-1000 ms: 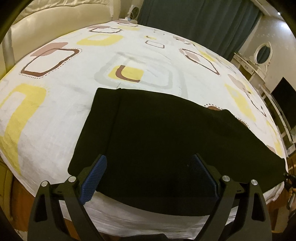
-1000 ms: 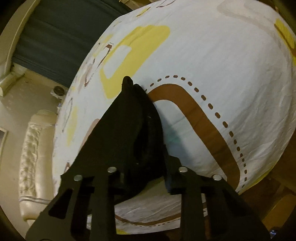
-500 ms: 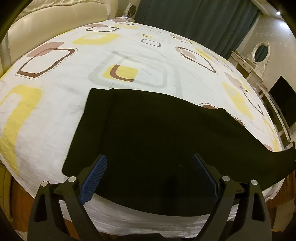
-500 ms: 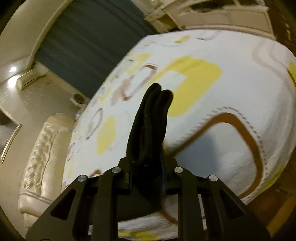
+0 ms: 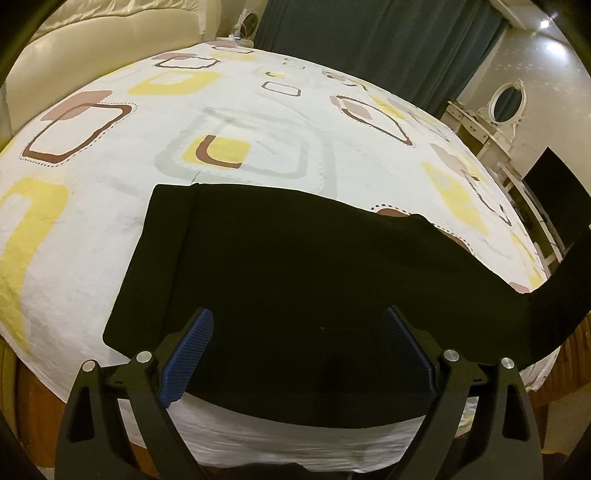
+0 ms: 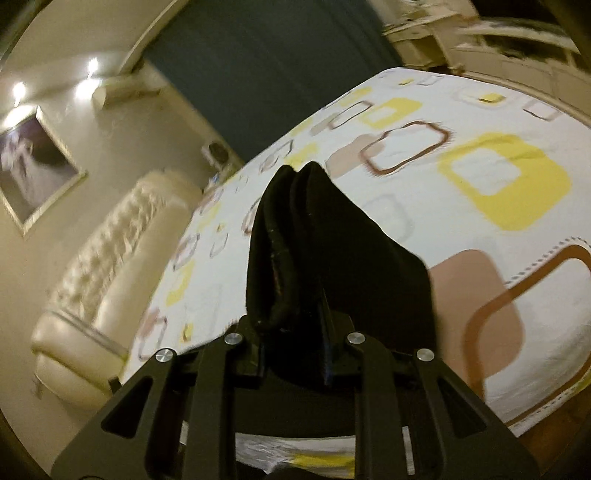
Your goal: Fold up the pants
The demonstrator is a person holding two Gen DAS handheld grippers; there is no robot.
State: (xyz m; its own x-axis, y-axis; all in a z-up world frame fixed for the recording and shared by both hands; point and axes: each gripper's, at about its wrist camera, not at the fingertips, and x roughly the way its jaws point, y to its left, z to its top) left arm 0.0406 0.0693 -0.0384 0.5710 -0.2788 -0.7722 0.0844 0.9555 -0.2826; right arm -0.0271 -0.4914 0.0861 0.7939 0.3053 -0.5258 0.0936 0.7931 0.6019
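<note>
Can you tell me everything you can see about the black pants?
The black fabric pants lie spread flat on the white patterned bedsheet, plain and matte. At the right, one end rises off the bed, bunched in the right gripper, which is shut on it. The open left gripper hovers over the near edge.

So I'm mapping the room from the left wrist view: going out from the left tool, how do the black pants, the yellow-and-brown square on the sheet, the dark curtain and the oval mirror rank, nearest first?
1. Black pants, directly ahead of the left tool.
2. Yellow-and-brown square, mid-bed, ahead and slightly left.
3. Oval mirror, off the bed's right side, and dark curtain, beyond the bed's far edge: too close to call.
</note>
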